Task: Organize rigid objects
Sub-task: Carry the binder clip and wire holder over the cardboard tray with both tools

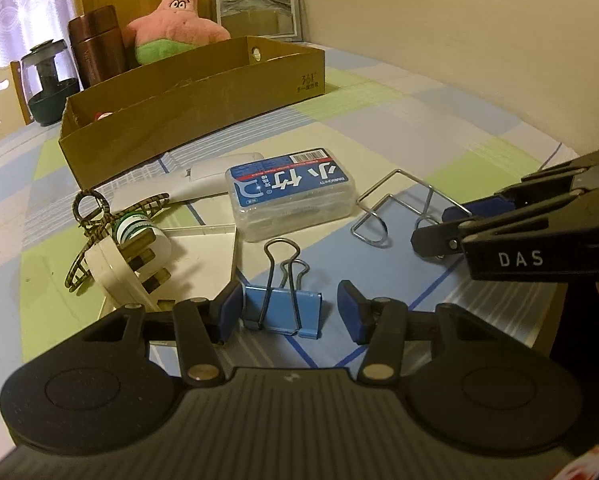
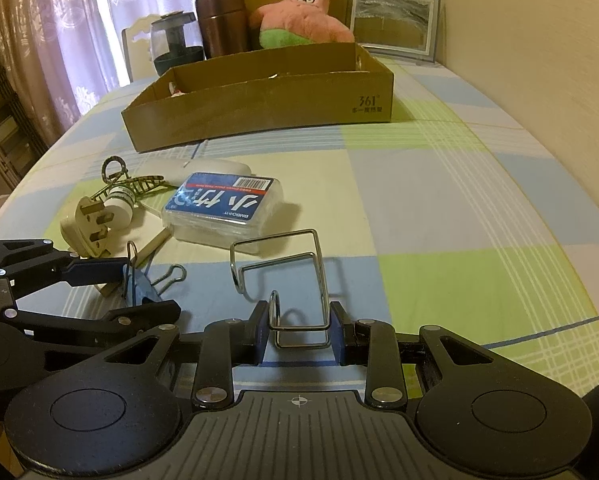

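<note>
My left gripper (image 1: 289, 306) straddles the binder clip (image 1: 283, 312), jaws not yet clenched, its long axis crossing them; right gripper (image 2: 299, 330) clamps the wire rack (image 2: 295, 280).

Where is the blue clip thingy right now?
In the left wrist view the blue binder clip sits on the table near the bottom, between the left gripper's fingers, just in front of the clear plastic box.
</note>
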`<state>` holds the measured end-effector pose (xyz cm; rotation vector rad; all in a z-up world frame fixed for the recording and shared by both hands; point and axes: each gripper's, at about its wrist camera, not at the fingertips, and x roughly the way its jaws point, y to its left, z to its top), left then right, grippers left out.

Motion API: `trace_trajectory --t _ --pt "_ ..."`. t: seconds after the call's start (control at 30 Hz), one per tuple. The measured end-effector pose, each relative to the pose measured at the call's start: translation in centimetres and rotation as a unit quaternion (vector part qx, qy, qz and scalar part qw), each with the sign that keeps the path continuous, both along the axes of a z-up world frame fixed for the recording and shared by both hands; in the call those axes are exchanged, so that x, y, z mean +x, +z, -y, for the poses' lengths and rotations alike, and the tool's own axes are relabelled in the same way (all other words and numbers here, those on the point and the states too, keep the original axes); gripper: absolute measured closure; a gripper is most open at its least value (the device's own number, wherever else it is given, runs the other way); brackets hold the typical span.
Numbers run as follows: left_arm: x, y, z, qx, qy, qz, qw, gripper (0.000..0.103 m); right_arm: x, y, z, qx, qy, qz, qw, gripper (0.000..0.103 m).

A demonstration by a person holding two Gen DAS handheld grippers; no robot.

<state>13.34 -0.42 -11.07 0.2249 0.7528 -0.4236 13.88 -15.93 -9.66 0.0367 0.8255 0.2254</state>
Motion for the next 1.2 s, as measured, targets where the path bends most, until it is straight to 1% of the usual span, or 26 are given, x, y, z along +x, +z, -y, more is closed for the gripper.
trace_trajectory --t 0.03,0.07,0.13,0.23,0.33,0.4,0.47,0.5,0.53,0.6,0.83,0.87,0.9,0.97,1.2 --pt "-0.1 0.1 0.0 0.001 -0.003 -0.002 1.0000 0.061 0.0 0.0 0.0 0.000 0.000 0.000 1.000 0.075" --pt "-0.2 0.2 0.1 0.003 -0.006 -0.003 1.0000 0.062 0.1 0.0 0.1 0.001 0.001 0.000 1.000 0.075" --pt "-0.5 0.2 0.2 0.007 -0.012 -0.003 0.9999 0.062 0.1 0.0 0.1 0.003 0.000 0.000 1.000 0.075" --pt "-0.4 0.1 0.0 0.001 -0.008 -0.003 1.0000 0.061 0.1 0.0 0.0 0.003 0.000 0.001 1.000 0.075" --pt "-0.2 0.0 -0.1 -0.003 -0.002 -0.001 1.0000 0.061 0.1 0.0 0.0 0.004 0.002 0.002 1.000 0.072" --pt "-0.2 0.0 -0.2 -0.004 0.000 0.001 1.0000 0.061 0.1 -0.1 -0.1 0.005 0.005 0.002 1.000 0.067" --pt "-0.2 0.0 -0.2 -0.005 0.000 -0.002 1.0000 0.061 0.1 -0.1 -0.2 0.003 0.007 0.003 1.000 0.066" --pt "-0.3 0.1 -0.2 -0.004 -0.002 -0.002 1.0000 0.064 0.2 -0.1 -0.2 0.002 0.008 0.003 1.000 0.065" --pt "-0.3 0.1 -0.1 -0.005 -0.003 -0.003 1.0000 0.067 0.3 -0.1 -0.3 0.002 0.008 0.003 1.000 0.065" --pt "-0.3 0.2 -0.1 -0.003 0.001 -0.005 1.0000 0.067 0.4 -0.1 -0.3 0.000 0.008 0.005 1.000 0.065" --pt "-0.5 0.5 -0.5 -0.019 0.013 -0.010 0.9997 0.068 0.4 0.0 -0.4 -0.002 0.016 0.012 1.000 0.064" --pt "-0.6 0.6 -0.5 -0.021 0.014 -0.008 0.9996 0.068 0.4 0.1 -0.5 -0.002 0.020 0.014 1.000 0.060" --pt "-0.6 0.7 -0.6 -0.023 0.016 -0.007 0.9996 0.068 0.4 0.1 -0.6 -0.002 0.023 0.016 1.000 0.049" --pt "-0.6 0.9 -0.7 -0.028 0.019 -0.005 0.9994 0.068 0.5 0.0 -0.7 0.000 0.027 0.017 1.000 0.037" --pt "-0.4 1.3 -1.2 -0.037 0.033 0.001 0.9987 0.068 1.4 -0.1 -0.9 0.001 0.030 0.021 0.999 0.037"
